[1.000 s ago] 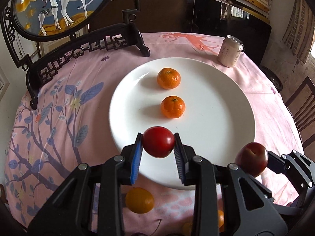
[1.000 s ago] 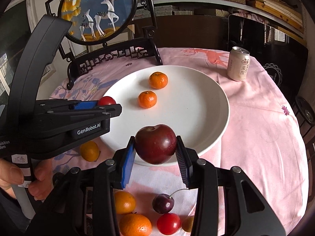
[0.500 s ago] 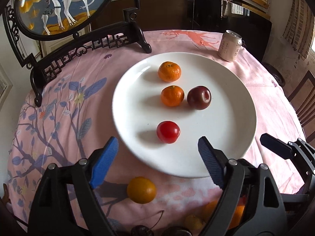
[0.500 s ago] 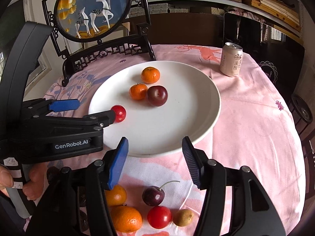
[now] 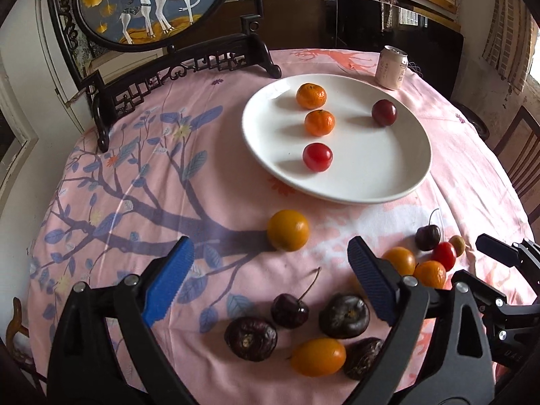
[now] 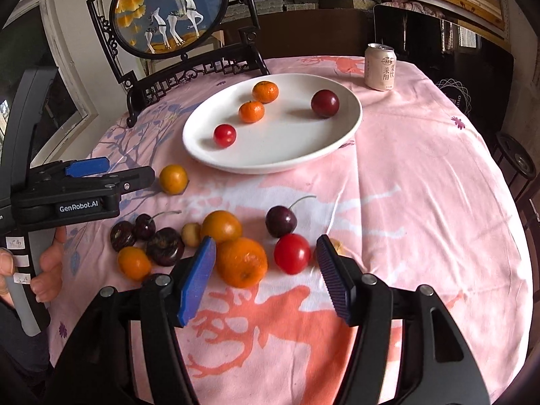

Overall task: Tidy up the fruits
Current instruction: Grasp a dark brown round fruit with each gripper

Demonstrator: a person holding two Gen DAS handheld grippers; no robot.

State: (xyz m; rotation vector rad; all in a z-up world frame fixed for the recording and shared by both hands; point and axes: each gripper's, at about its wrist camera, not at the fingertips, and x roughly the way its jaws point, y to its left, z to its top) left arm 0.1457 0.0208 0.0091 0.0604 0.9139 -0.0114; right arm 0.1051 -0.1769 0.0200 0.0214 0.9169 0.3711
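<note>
Hovering wide open and empty, your right tongs sit low over the loose fruit on the table; your left tongs gape equally wide, also holding nothing.

Step in hand, as judged: pick the next fruit. Centre one piece between the pads before closing; the large orange and red cherry tomato both lie between your right tongs, so shift sideways to take only one.

Stock, largest first:
- White plate, one, well ahead of both tongs.
- On it: two mandarins, one plum, one red tomato.
- Ahead of your left tongs: one yellow fruit.
- Beneath your left tongs: three dark wrinkled fruits, one cherry, one yellow fruit.
- Soda can, one, beyond the plate.
</note>
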